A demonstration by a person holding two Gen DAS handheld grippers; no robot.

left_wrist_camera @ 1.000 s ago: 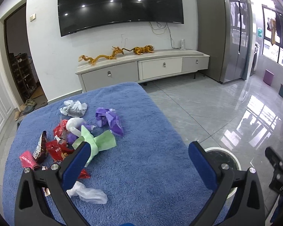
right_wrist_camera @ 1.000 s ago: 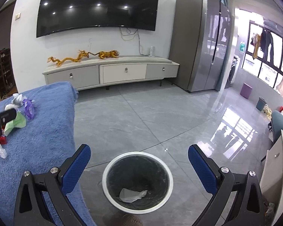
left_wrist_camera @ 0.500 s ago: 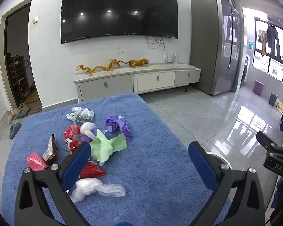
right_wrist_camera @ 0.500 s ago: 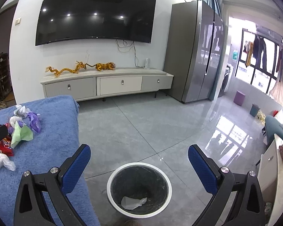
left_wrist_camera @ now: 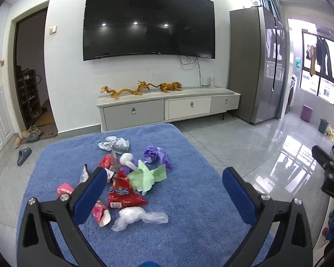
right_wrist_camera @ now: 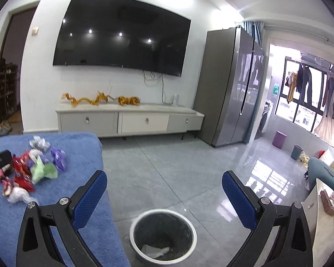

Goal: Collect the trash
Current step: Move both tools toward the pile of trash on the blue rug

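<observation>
Where left fingers [left_wrist_camera: 90,194] overlap: red wrappers [left_wrist_camera: 122,192] (partly hidden).

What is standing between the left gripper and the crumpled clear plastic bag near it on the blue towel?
Nothing visible. The left gripper is open and empty, and the clear plastic bag lies just ahead on the blue towel, below the gap between the jaws. The red snack wrapper lies just beyond it, not in the way.

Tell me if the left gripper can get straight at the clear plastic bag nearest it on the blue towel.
Probably yes. The left gripper is open and empty, and the clear plastic bag lies on top of the blue towel at the pile's near edge, with nothing over it. Only the red wrapper sits close behind.
</observation>
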